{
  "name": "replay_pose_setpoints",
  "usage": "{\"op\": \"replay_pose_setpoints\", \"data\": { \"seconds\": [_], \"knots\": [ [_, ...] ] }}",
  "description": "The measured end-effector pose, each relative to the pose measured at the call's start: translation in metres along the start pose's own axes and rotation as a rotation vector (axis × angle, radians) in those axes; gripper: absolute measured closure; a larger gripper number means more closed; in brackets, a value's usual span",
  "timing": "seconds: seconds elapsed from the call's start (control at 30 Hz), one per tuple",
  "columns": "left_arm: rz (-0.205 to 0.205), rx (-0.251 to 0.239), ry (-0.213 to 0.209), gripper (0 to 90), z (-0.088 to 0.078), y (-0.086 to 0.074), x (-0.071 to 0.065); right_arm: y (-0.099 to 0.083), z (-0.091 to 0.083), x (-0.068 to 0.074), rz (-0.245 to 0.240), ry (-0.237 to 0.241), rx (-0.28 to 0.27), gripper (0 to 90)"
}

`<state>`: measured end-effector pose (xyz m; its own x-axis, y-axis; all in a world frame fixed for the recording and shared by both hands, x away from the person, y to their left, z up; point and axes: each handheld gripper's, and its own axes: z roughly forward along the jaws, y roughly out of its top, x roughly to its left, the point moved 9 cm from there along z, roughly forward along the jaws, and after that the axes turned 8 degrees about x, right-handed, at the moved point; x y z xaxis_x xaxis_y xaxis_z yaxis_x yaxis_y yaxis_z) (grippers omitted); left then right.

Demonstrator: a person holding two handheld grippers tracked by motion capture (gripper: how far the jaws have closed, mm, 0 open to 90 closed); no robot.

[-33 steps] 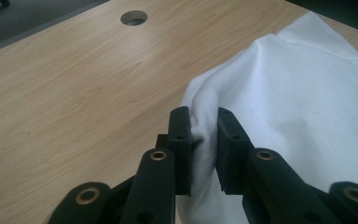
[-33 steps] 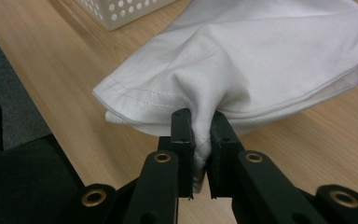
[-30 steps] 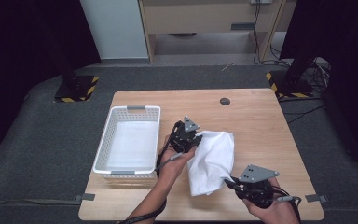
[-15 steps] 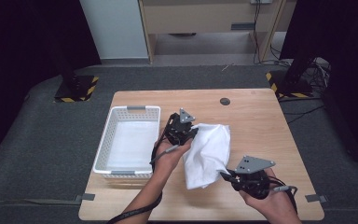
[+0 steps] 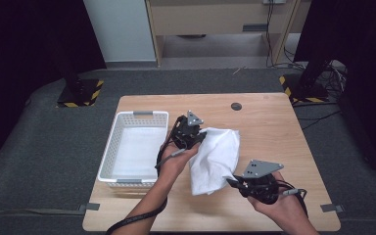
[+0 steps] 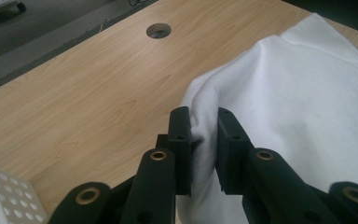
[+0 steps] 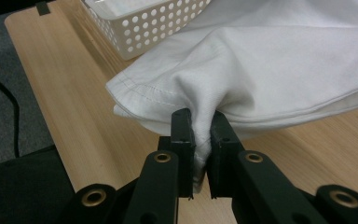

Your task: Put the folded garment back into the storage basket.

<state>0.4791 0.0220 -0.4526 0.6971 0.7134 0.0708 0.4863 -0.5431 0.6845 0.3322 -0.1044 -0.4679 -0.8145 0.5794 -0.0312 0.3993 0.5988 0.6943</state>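
High view, white basket [image 5: 108,155] at the table's [image 5: 274,122] left, left gripper [image 5: 199,139] clamped on the white cloth's [image 5: 218,156] far corner, cloth lifted mid-table just beside the basket, right gripper [image 5: 228,181] clamped on its near edge.

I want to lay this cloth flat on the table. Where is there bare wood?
The widest bare patch of table lies right of the white cloth, out to the right edge. A bare strip runs along the far edge, around the round hole. The left side is crowded: the white basket fills it, and both hand-held grippers hold the cloth beside it.
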Motion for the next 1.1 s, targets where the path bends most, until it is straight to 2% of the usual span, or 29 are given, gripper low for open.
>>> {"op": "replay_pose_setpoints", "data": {
  "seconds": [0.2, 0.37, 0.67, 1.1],
  "knots": [
    [0.006, 0.0, 0.003, 78.8, -0.001, 0.001, 0.002, 0.002, 0.004, -0.003, 0.003, -0.003, 0.005, 83.1],
    [-0.004, 0.0, 0.002, 78.8, -0.003, 0.003, 0.007, 0.006, 0.003, -0.002, 0.0, -0.01, -0.002, 83.1],
    [-0.013, -0.006, 0.013, 78.7, -0.013, 0.004, 0.019, 0.019, 0.001, 0.001, -0.004, -0.015, -0.027, 83.1],
    [-0.017, -0.015, 0.024, 78.6, -0.023, 0.004, 0.03, 0.027, 0.006, 0.002, -0.005, -0.008, -0.039, 83.1]
  ]
}}
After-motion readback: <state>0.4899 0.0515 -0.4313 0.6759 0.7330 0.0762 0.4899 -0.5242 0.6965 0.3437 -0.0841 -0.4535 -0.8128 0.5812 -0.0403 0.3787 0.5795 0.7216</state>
